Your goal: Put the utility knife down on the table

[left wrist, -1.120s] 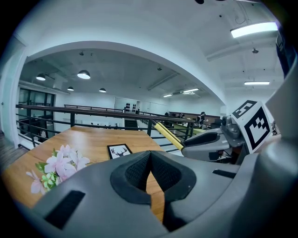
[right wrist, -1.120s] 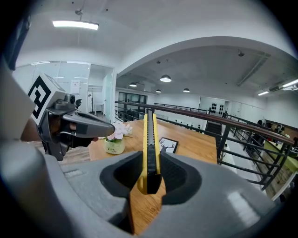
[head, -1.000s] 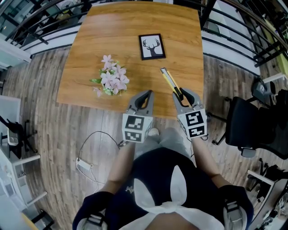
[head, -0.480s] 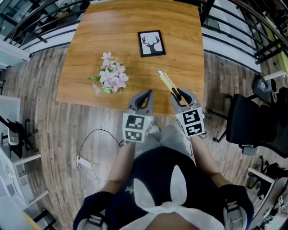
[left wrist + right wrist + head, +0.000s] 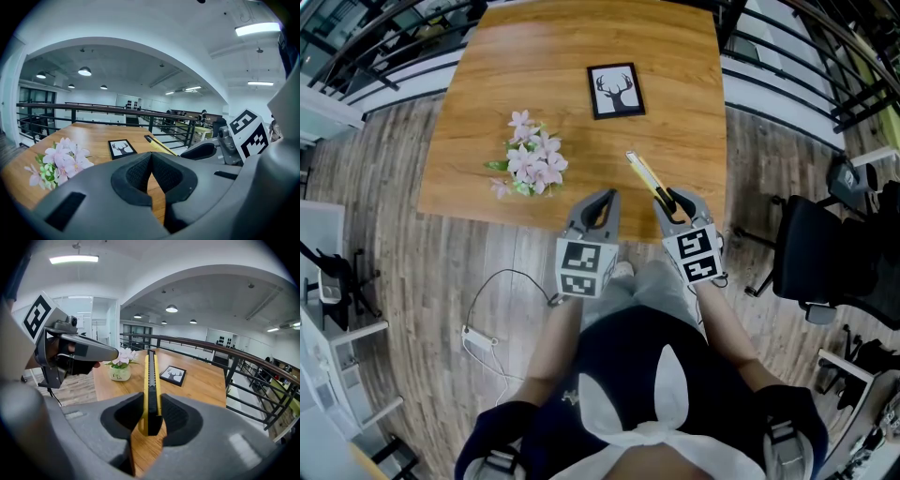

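Observation:
A yellow and black utility knife [image 5: 649, 177] [image 5: 151, 390] is clamped by its rear end between the pads of my right gripper [image 5: 676, 204] [image 5: 151, 420]. It sticks out forward over the near right part of the wooden table [image 5: 562, 66] and shows as a thin bar, the knife [image 5: 159, 145], in the left gripper view. My left gripper [image 5: 598, 208] [image 5: 151, 169] hovers at the table's near edge with its pads pressed together and nothing between them.
A pot of pink flowers [image 5: 532, 163] [image 5: 120, 364] stands on the table's left half, and a framed deer picture [image 5: 616, 91] [image 5: 173, 374] lies further back. A black railing [image 5: 225, 363] runs past the far side. A black office chair [image 5: 825, 262] sits on the floor to the right.
My right gripper with the knife has sunk toward the table and drifted slightly left in the head view. The left gripper has stayed put.

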Demonstrator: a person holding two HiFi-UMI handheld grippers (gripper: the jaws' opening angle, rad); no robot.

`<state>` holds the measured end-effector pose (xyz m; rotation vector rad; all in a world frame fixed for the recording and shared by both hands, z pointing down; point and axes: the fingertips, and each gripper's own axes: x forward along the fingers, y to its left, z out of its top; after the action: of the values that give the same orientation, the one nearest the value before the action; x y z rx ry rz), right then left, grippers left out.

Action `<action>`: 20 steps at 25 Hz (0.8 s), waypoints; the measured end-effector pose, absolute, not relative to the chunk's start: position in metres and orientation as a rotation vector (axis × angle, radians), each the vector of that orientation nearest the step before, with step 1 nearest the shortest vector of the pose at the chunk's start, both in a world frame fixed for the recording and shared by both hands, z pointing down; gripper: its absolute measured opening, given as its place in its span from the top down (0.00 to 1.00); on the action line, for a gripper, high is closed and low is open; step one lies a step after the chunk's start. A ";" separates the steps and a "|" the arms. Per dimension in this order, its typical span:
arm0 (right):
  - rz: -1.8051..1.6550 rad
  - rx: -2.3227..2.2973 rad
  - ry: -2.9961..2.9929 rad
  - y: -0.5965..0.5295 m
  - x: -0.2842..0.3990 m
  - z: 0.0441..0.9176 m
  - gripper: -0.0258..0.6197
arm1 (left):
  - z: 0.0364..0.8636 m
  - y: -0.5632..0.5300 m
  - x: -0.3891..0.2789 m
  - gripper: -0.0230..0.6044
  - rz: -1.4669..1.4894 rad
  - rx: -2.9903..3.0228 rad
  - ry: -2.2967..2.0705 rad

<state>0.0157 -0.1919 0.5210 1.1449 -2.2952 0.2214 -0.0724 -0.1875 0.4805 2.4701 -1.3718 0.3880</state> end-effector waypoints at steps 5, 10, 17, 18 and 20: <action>0.236 1.130 -2.285 -0.192 0.016 0.530 0.78 | 0.485 -0.189 -0.073 0.94 0.396 2.469 -1.370; 0.253 1.110 -2.282 -0.189 0.017 0.540 0.78 | 0.487 -0.189 -0.071 0.94 0.407 2.466 -1.365; 0.242 1.073 -2.265 -0.190 0.016 0.552 0.78 | 0.487 -0.192 -0.069 0.94 0.398 2.452 -1.360; 0.239 1.068 -2.260 -0.189 0.016 0.554 0.78 | 0.487 -0.192 -0.069 0.94 0.398 2.452 -1.359; 0.237 1.058 -2.249 -0.189 0.017 0.559 0.78 | 0.487 -0.191 -0.068 0.94 0.399 2.453 -1.359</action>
<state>0.0173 -0.1887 0.5587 1.0584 -2.2492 0.2368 -0.0683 -0.1915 0.4874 2.4535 -1.3586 0.3992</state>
